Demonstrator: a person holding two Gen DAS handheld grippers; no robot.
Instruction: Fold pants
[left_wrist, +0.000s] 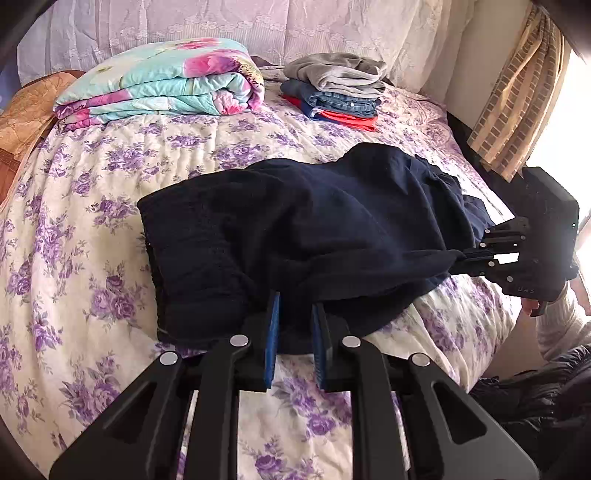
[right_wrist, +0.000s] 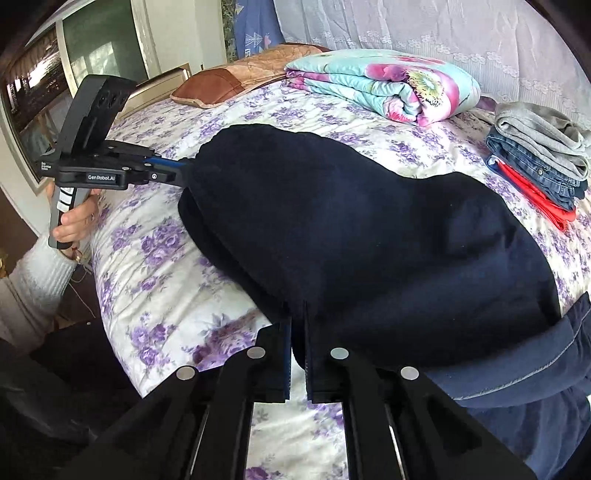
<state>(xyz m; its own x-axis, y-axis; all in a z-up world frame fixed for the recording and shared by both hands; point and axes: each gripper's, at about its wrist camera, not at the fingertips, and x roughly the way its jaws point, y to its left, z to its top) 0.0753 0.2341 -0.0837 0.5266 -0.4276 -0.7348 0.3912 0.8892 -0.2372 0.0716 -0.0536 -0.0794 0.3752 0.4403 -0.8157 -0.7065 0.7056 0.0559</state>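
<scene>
Dark navy pants lie bunched across the floral bedspread; they also fill the right wrist view. My left gripper is shut on the near edge of the pants, blue pads pinching the fabric; it shows from the side in the right wrist view. My right gripper is shut on another edge of the pants, and shows at the right of the left wrist view pulling the cloth taut.
A folded floral quilt and a stack of folded clothes lie at the far side of the bed. A brown pillow lies at the head. A curtain hangs by the window. The bed edge is near me.
</scene>
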